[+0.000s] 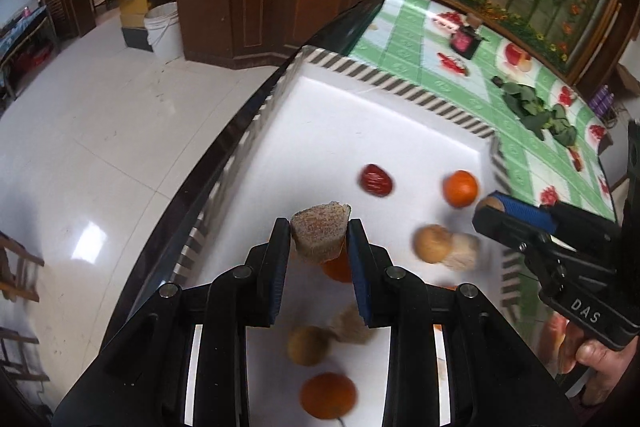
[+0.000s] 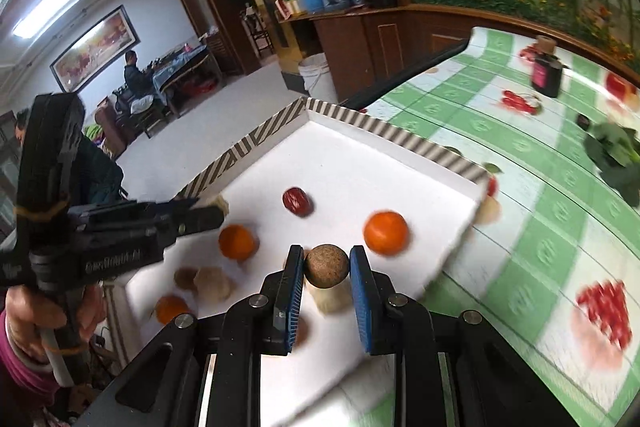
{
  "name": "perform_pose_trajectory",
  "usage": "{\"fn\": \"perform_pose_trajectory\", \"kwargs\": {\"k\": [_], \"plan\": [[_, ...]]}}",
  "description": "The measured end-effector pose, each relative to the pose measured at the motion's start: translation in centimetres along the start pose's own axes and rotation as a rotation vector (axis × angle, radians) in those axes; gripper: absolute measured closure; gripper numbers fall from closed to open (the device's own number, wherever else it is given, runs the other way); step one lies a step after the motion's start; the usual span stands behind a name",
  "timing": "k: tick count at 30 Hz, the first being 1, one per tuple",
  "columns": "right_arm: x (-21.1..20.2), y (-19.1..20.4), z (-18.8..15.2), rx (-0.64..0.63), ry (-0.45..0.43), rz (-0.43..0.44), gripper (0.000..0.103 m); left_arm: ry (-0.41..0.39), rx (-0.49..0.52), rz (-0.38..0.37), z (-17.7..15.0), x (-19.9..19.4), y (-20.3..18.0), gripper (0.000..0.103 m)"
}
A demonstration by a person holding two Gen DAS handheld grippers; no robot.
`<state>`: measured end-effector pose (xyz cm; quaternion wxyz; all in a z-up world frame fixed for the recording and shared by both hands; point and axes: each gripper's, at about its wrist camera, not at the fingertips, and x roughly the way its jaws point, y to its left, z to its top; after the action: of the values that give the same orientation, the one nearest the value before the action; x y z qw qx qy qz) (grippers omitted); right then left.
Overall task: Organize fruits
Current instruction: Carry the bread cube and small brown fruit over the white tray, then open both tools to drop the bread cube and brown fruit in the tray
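Note:
A white tray (image 1: 360,115) with a striped rim lies on the green checked tablecloth. My left gripper (image 1: 319,239) is shut on a tan wedge-shaped piece (image 1: 320,233) held above the tray. My right gripper (image 2: 326,265) is shut on a round brown fruit (image 2: 326,265) above the tray's near side; it also shows in the left wrist view (image 1: 496,211). On the tray lie a red date (image 1: 376,180) (image 2: 297,202), oranges (image 1: 461,188) (image 2: 386,231) (image 2: 237,242) (image 1: 328,401), a brown fruit (image 1: 308,345) and pale tan pieces (image 1: 432,243) (image 2: 212,283).
Green leaves (image 1: 536,111) (image 2: 616,159) and a dark jar (image 1: 464,41) (image 2: 546,75) sit on the cloth beyond the tray. The table's left edge drops to a tiled floor (image 1: 100,127). A white bucket (image 1: 164,27) and wooden cabinets stand behind.

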<state>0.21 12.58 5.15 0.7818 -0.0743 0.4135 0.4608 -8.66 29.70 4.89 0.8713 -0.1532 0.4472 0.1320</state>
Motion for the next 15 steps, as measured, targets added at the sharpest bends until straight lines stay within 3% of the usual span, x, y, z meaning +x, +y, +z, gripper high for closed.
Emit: {"fn": "perform_pose_trajectory", "kwargs": {"k": [6, 15], "plan": [[3.4, 0.6, 1.6, -0.038, 0.05, -0.001, 0.081, 0.019, -0.017, 0.003, 0.3, 1.4, 0.9, 0.075], [5.3, 0.1, 2.0, -0.042, 0.077, -0.031, 0.081, 0.036, -0.017, 0.012, 0.6, 2.5, 1.1, 0.075]]}}
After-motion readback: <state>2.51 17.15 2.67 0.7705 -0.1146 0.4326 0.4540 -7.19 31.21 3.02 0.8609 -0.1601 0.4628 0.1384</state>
